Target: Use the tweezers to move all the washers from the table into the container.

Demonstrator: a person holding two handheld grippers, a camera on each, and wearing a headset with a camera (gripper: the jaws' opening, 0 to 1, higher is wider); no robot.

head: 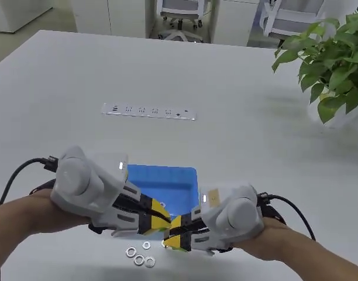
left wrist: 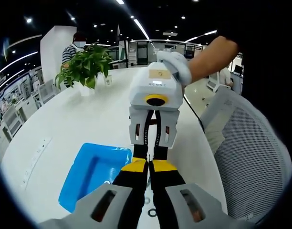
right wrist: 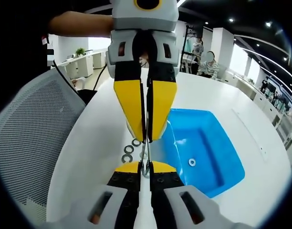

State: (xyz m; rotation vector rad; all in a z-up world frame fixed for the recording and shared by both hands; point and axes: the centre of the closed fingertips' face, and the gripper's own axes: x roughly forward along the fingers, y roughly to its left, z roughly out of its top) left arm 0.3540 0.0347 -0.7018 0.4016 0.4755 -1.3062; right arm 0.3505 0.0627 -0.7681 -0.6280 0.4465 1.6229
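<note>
Both hand-held grippers meet tip to tip over the table's near edge. My left gripper (head: 161, 218) comes in from the left, my right gripper (head: 176, 232) from the right. In the right gripper view the thin metal tweezers (right wrist: 146, 149) run between my right gripper's (right wrist: 146, 168) shut yellow jaws and the left gripper's (right wrist: 147, 136) jaws opposite, which pinch them too. Several washers (head: 140, 257) lie on the table just in front of the blue container (head: 167, 178). One washer (right wrist: 192, 162) lies inside the container (right wrist: 217, 157).
A white power strip (head: 148, 111) lies mid-table. A potted plant (head: 334, 64) stands at the far right. A mesh office chair (left wrist: 251, 157) sits close beside the table's near edge. People sit at desks in the background.
</note>
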